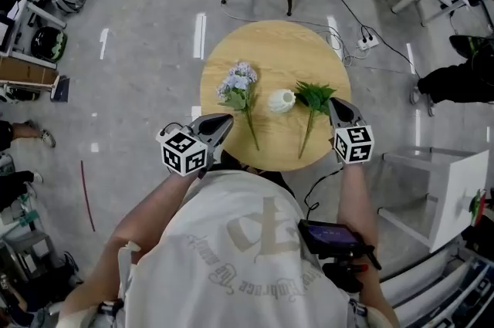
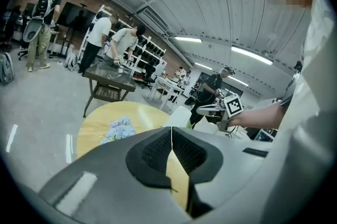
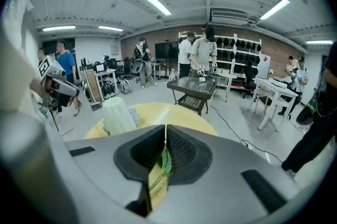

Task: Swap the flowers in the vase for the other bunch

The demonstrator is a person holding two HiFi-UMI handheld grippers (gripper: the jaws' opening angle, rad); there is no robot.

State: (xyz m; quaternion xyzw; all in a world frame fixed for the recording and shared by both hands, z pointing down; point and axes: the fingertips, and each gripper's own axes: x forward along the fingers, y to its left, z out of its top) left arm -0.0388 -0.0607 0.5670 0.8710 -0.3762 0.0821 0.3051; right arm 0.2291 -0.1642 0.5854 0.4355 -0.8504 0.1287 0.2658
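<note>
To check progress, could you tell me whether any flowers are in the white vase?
No, the white vase is empty; the blue flower bunch and the green bunch are both beside it.

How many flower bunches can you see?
2. The pale blue bunch lies left of the vase; the green bunch is right of it, pinched by the right gripper.

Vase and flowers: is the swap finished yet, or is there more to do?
Done: the white vase looks empty, and the blue flowers lie on the table beside it. In hand: the right gripper is shut on a leaf of the green bunch; the left gripper is shut and empty. Left to do: stand the green bunch in the vase.
</note>
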